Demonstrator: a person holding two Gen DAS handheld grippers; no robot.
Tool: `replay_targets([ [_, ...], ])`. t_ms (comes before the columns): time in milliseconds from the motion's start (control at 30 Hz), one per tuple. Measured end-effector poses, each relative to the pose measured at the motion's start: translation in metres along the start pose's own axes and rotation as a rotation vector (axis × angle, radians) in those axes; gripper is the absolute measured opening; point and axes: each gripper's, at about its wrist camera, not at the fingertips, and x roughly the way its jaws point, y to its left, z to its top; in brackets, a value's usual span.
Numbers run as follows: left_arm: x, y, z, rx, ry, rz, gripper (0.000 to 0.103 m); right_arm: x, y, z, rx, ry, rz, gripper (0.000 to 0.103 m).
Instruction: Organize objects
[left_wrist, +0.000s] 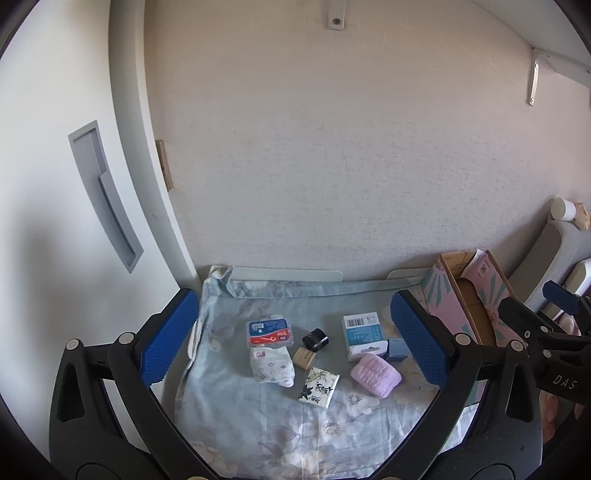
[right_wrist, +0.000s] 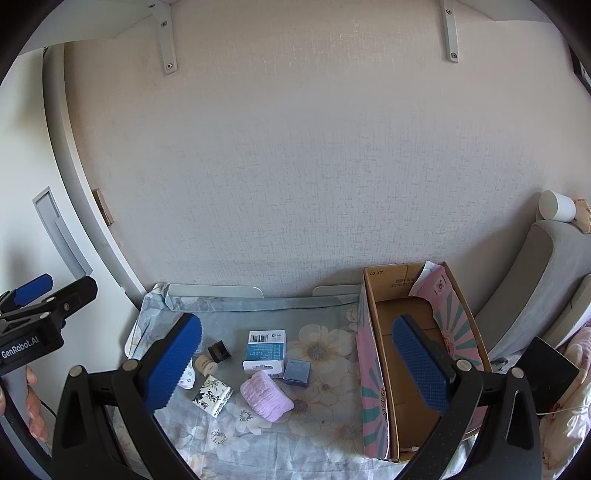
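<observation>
Small items lie on a floral cloth (left_wrist: 258, 424): a floss-pick case (left_wrist: 269, 332), a white patterned pouch (left_wrist: 271, 365), a black cap (left_wrist: 315, 339), a tan stopper (left_wrist: 304, 357), a tissue pack (left_wrist: 318, 387), a white-and-blue box (left_wrist: 364, 334), a small blue box (left_wrist: 397, 349) and a lilac rolled cloth (left_wrist: 375, 373). My left gripper (left_wrist: 295, 339) is open and empty above them. My right gripper (right_wrist: 295, 365) is open and empty, its right finger over the open cardboard box (right_wrist: 417, 354). The lilac cloth (right_wrist: 266, 395) lies between its fingers.
The wall stands close behind the cloth. A white door with a recessed handle (left_wrist: 103, 192) is at the left. Grey cushions (right_wrist: 528, 288) and a white cup (right_wrist: 557, 205) are at the right. Shelf brackets (right_wrist: 166, 40) hang overhead.
</observation>
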Motion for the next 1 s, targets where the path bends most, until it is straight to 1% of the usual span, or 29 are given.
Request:
replay_targets([
  [800,0.015,0.010,0.002,-0.019,0.033,0.018,0.103,0.006,0.005,0.001,-0.011,0.002,0.021,0.102],
  [867,0.017,0.018,0.004,-0.034,0.047,0.023,0.103,0.008,0.005,0.001,-0.012,0.006,0.025,0.102],
  [933,0.021,0.030,0.006,-0.077,0.075,0.007,0.103,0.010,0.005,0.001,-0.014,0.013,0.029,0.102],
  [1000,0.025,0.038,0.006,-0.098,0.095,0.001,0.103,0.013,0.005,0.001,-0.016,0.024,0.040,0.102],
])
